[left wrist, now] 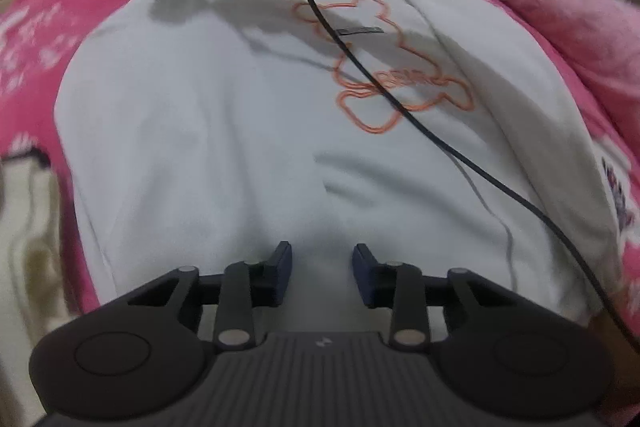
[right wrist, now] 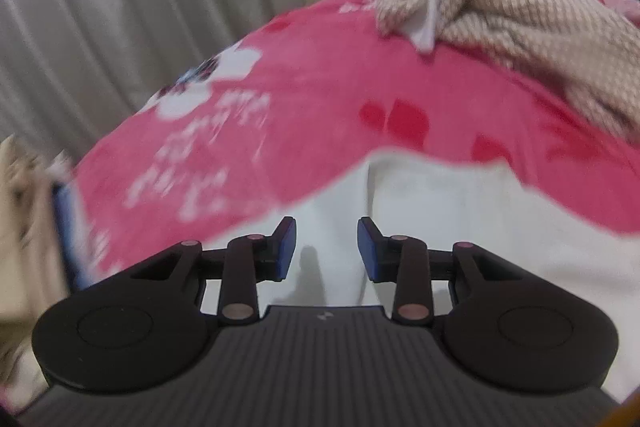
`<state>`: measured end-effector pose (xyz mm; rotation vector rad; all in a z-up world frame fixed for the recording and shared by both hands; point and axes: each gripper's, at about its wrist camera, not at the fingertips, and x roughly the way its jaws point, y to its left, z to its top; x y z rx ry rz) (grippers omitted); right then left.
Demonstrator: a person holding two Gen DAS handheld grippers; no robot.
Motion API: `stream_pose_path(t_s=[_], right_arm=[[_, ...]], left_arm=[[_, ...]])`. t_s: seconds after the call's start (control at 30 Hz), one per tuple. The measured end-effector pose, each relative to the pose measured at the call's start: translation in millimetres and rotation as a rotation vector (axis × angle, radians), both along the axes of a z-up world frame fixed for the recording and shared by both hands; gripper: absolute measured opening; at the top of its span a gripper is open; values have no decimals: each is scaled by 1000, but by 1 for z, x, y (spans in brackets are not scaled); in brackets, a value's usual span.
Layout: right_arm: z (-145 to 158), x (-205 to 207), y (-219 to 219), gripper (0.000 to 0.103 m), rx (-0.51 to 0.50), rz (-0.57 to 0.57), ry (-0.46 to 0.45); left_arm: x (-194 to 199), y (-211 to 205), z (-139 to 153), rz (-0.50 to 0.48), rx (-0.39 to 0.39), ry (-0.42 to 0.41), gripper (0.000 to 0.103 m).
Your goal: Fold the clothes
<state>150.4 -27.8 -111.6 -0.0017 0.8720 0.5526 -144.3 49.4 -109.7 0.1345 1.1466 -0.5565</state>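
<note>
Your white cotton T-shirt with the orange bear outline [left wrist: 280,131] lies spread flat on the pink patterned bedspread [right wrist: 320,99], print side up, with soft creases running along its middle. Your left gripper [left wrist: 322,273] hovers over the shirt's near part, jaws parted to a narrow gap, nothing between the pads. Your right gripper [right wrist: 327,247] sits over a white edge of the same shirt, jaws likewise narrowly apart and empty; that view is smeared, so contact with the cloth cannot be judged.

Judgement: you are between grips, choosing the next fold line. Pinch a single layer at matching points on one edge, one gripper each. Lift together, carry over evenly, lay down without dragging. Mind the black cable [left wrist: 360,67] trailing across the print; it could snag the fold. The beige knitted garment [right wrist: 520,23] further up the bed waits.
</note>
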Motion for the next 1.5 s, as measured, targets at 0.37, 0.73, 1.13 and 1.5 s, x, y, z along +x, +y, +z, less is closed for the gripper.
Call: stream_pose_path(t_s=[0.37,0.73,1.13,1.5], right_arm=[[-12,14,-36,1,226,-113,-11],[-38,14,-47,14,124,-230,12],[35,-48,34,30,2,151,58],[0,-95,115,16,-273,472,76]], left_arm=[[-5,1,13,-36,-192,-19,0],[-7,12,-2,-41,-256,78,14],[0,99,16,352,-139,-85,23],[2,95,24,378,-127,-153,30]])
